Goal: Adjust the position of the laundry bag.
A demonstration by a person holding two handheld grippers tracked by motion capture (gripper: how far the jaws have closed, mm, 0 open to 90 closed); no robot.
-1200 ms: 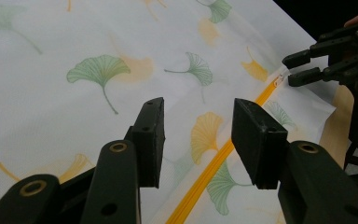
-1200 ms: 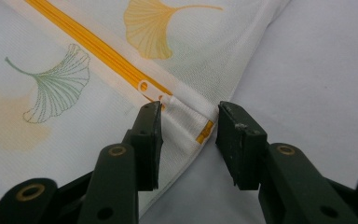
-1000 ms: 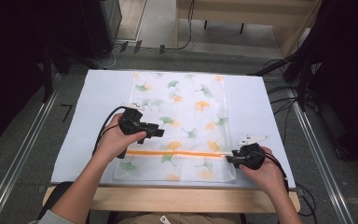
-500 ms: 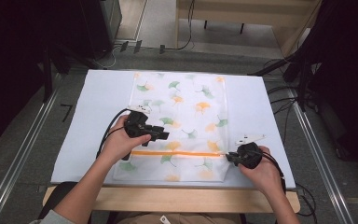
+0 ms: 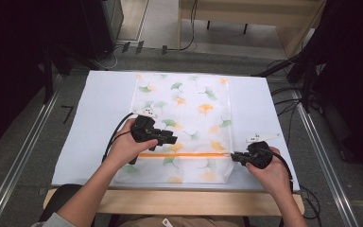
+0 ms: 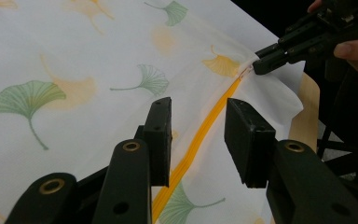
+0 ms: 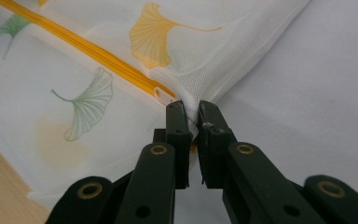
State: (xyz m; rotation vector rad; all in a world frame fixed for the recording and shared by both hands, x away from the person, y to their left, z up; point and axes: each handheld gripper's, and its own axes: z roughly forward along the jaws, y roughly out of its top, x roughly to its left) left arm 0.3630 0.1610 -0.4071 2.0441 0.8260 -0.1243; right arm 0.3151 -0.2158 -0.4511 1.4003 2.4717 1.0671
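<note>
A: So, our right gripper (image 7: 192, 108) is clenched on the side edge of the mesh laundry bag (image 5: 184, 109), right where the orange zipper (image 5: 184, 154) ends. In the right gripper view its jaws pinch a fold of the white fabric just past the zipper's end stop.

B: And our left gripper (image 6: 196, 128)? We see its jaws standing apart, one on either side of the zipper line, not pressing on anything. They have just been closing in, with the zipper tape running between them.

A: Agreed, it is released for now. The bag itself lies flat on the white table cover (image 5: 99, 104), printed with green and orange ginkgo leaves, zipper running across near our edge of the table.

B: How do we think it will handle?

A: Light and limp, we'd judge. It's thin mesh, so it will bunch and slide over the smooth cover rather than hold its shape. A pull from one side alone would drag the whole bag along.

B: Which is why our right grip at the end matters: it anchors the seam so the zipper can be kept taut.

A: Yes. For the left, we'd take hold on the zipper itself, at the slider or its tab, not on loose mesh, which would only stretch and slip. We can't make out the slider clearly here.

B: Nothing fragile, though mesh snags if we pinch and twist.
</note>
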